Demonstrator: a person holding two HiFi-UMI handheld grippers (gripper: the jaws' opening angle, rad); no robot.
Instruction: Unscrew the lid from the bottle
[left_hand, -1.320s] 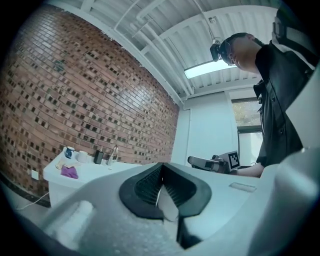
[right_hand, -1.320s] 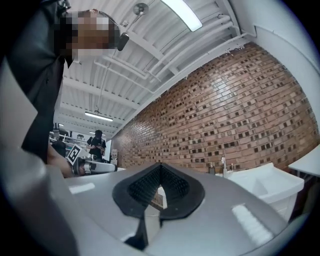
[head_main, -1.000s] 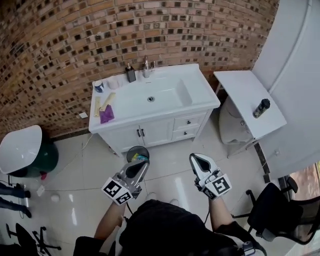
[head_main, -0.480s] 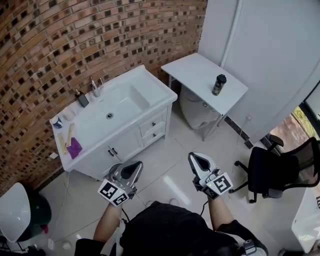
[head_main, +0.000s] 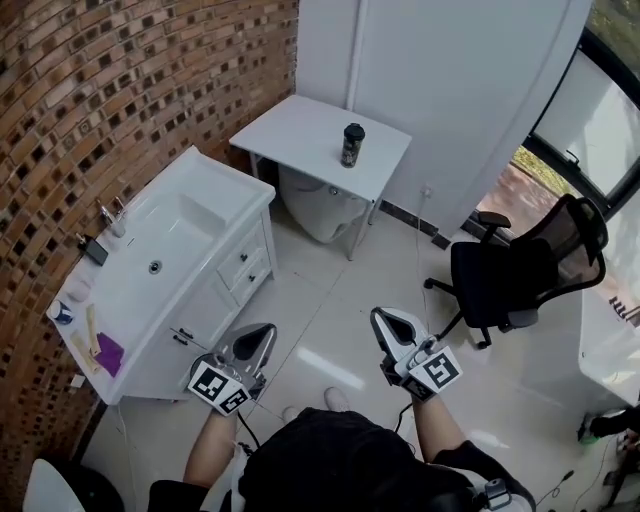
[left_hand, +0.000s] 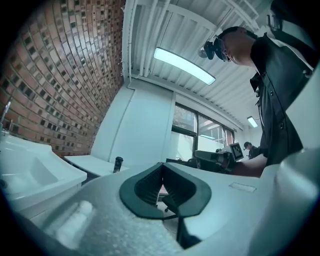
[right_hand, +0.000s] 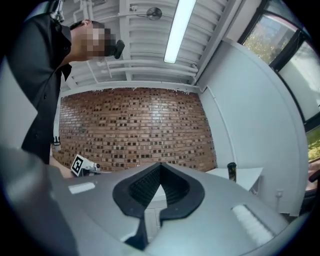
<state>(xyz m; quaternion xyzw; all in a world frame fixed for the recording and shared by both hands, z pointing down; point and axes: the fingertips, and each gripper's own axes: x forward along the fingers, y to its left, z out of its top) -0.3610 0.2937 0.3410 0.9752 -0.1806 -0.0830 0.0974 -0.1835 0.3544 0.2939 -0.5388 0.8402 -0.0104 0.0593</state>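
Note:
A dark bottle (head_main: 351, 145) with a black lid stands upright on the small white table (head_main: 300, 135) by the far wall. It also appears small and distant in the left gripper view as the bottle (left_hand: 118, 164) and in the right gripper view as the bottle (right_hand: 231, 172). My left gripper (head_main: 258, 337) and right gripper (head_main: 392, 322) hang close to the person's body, well short of the table, both shut and empty. In each gripper view the jaws meet at the tip with nothing between them.
A white washbasin cabinet (head_main: 200, 290) with small items stands at the left along the brick wall. A white round bin (head_main: 318, 208) sits under the table. A black office chair (head_main: 520, 270) is at the right, near a window. Glossy tiled floor lies between me and the table.
The head view has swung right: the washbasin slid to the left, the table with the bottle came to the upper middle, and the chair and window appeared. Both grippers stayed shut.

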